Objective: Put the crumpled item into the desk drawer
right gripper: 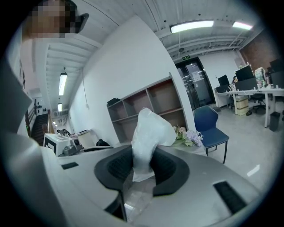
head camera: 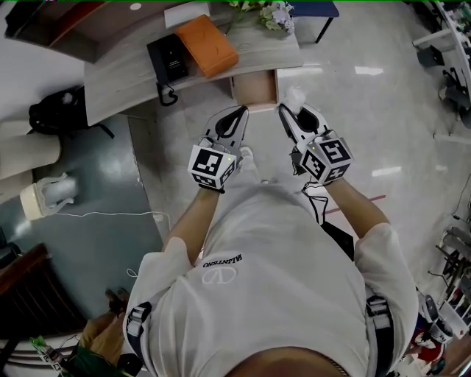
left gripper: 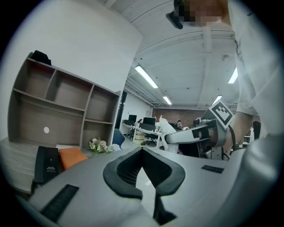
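The crumpled item (head camera: 294, 96) is a white, thin wad of tissue or plastic. It sticks up from between the jaws of my right gripper (head camera: 285, 113), which is shut on it. In the right gripper view the crumpled item (right gripper: 148, 131) rises above the right gripper (right gripper: 143, 155) and hides part of the shelf behind. The desk drawer (head camera: 254, 88) stands pulled out below the desk edge, just beyond both gripper tips. My left gripper (head camera: 241, 112) hangs beside the right one; its jaws meet at the tip with nothing between them (left gripper: 143, 150).
On the pale wooden desk (head camera: 125, 74) lie an orange pad (head camera: 207, 44) and a black box (head camera: 168, 57), with flowers (head camera: 272, 15) at the far end. A blue chair (head camera: 313, 9) stands behind. A bookshelf (left gripper: 62, 111) rises over the desk. Glossy floor lies to the right.
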A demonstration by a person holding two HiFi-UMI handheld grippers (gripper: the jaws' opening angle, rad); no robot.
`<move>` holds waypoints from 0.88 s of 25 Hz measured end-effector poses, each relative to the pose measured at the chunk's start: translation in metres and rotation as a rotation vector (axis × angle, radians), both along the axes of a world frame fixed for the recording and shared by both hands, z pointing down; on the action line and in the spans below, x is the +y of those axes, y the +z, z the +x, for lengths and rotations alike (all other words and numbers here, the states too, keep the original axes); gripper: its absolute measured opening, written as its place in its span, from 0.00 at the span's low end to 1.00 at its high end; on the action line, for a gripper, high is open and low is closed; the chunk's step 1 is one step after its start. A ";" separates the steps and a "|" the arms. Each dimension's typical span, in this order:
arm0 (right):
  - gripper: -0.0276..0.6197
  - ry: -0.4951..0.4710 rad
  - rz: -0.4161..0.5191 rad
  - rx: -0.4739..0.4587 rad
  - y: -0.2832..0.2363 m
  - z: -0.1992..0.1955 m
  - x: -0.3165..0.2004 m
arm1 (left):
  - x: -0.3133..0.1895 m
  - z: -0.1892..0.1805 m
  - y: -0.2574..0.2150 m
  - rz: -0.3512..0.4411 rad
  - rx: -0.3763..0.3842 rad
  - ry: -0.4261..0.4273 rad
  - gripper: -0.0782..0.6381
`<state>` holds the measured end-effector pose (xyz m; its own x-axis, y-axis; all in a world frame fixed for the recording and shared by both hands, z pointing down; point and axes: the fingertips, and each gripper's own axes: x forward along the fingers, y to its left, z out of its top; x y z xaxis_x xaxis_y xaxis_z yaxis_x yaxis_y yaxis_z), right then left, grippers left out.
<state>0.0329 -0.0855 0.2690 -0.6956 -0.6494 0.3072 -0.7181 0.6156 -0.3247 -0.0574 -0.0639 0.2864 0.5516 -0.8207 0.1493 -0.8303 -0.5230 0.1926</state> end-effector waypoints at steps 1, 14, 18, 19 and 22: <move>0.21 0.002 -0.005 0.003 0.004 -0.004 -0.005 | -0.005 0.000 0.004 -0.006 -0.002 0.008 0.11; 0.21 -0.029 -0.110 0.064 0.080 -0.036 -0.044 | -0.053 0.001 0.069 -0.126 -0.004 0.006 0.11; 0.21 -0.028 -0.150 0.093 0.117 -0.034 -0.057 | -0.069 -0.001 0.111 -0.197 0.011 -0.044 0.11; 0.21 -0.028 -0.159 0.099 0.127 -0.035 -0.062 | -0.073 -0.002 0.121 -0.212 0.022 -0.054 0.11; 0.21 -0.020 -0.181 0.106 0.157 -0.034 -0.076 | -0.086 -0.002 0.148 -0.235 0.023 -0.078 0.11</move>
<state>-0.0007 -0.1617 0.4259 -0.6654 -0.5638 0.4892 -0.7424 0.5684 -0.3547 -0.0592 -0.1503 0.4342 0.4936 -0.8048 0.3295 -0.8603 -0.3963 0.3208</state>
